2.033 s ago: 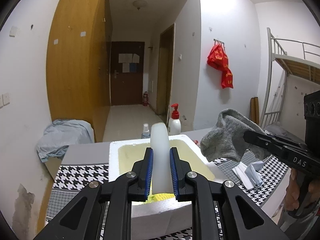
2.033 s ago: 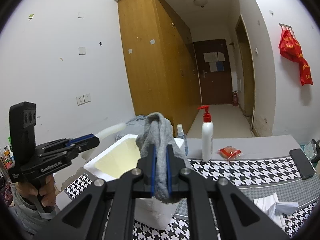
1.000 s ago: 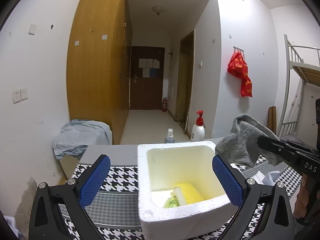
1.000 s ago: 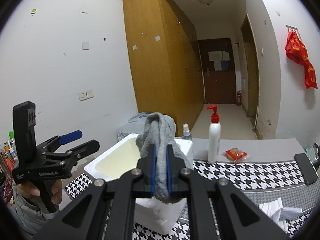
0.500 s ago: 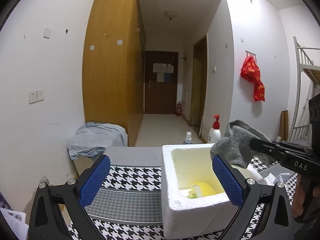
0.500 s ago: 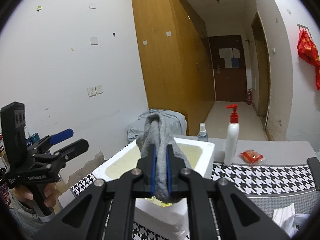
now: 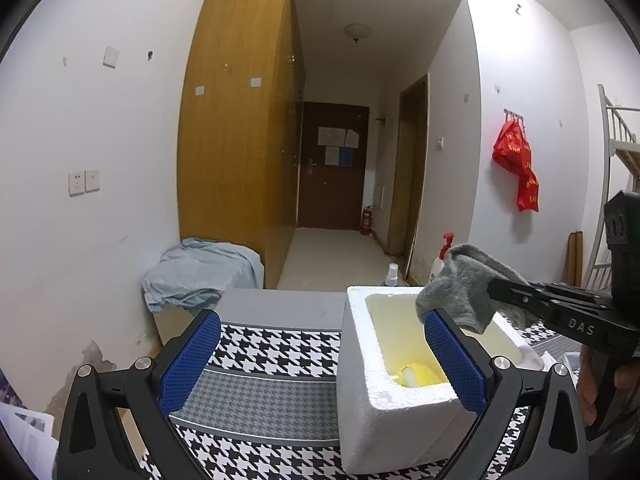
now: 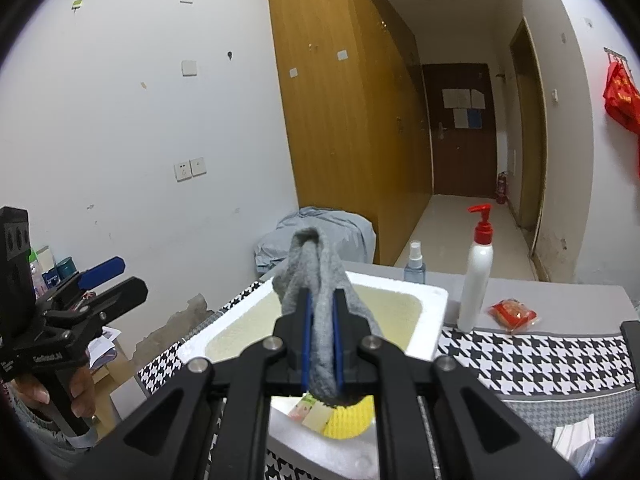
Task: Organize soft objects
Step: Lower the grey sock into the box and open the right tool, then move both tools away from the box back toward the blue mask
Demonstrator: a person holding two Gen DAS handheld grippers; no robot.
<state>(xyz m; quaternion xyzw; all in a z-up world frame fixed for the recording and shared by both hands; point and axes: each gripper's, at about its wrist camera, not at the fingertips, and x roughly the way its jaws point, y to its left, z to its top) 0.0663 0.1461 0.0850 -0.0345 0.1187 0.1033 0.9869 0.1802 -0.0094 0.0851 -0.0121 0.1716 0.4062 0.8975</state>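
Observation:
My right gripper [image 8: 320, 336] is shut on a grey sock [image 8: 318, 304], which hangs folded over the open white foam box [image 8: 434, 300]. A yellow soft item [image 8: 348, 420] and a small pale packet lie in the bottom of the box. In the left wrist view the sock [image 7: 460, 292] dangles from the right gripper [image 7: 494, 286] above the box [image 7: 360, 380], whose yellow item [image 7: 418, 374] shows inside. My left gripper [image 7: 320, 360] stands wide open with nothing between its blue pads [image 7: 190, 360], to the left of the box. It shows in the right wrist view as the left gripper [image 8: 106, 282].
The box sits on a houndstooth cloth [image 7: 272, 352]. Behind it stand a red-capped pump bottle [image 8: 476, 280] and a small spray bottle [image 8: 415, 266], with a red packet [image 8: 512, 314] beside them. White tissue [image 8: 576, 440] lies at the near right. A blue-grey cloth heap [image 7: 200, 272] lies against the left wall.
My left gripper opened and let a white soft piece fall into the box, then drew away to the left. My right gripper carried the sock leftward over the box.

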